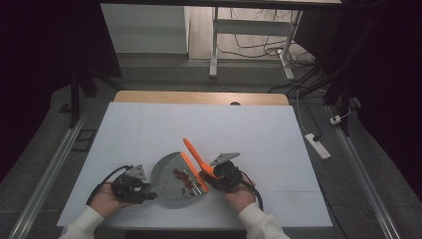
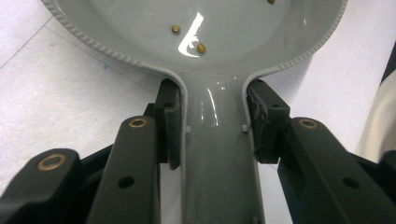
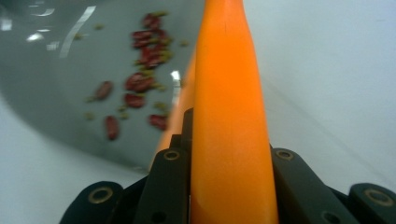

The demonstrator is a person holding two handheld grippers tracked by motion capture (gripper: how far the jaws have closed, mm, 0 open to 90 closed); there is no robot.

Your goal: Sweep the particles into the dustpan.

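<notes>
Grey plastic dustpan (image 1: 171,181) flat on white table (image 1: 149,129), near edge; red beans (image 1: 183,179) and small green ones inside. Left gripper (image 1: 149,191) clamped on dustpan handle (image 2: 217,154). Right gripper (image 1: 208,177) clamped on orange brush (image 1: 196,158), its edge resting in pan.

white-covered table (image 1: 199,124) filled centre of frame, bare wood strip (image 1: 199,97) along far edge. grey dustpan (image 1: 171,186) lay flat at lower centre, red bits (image 1: 185,179) inside.
</notes>
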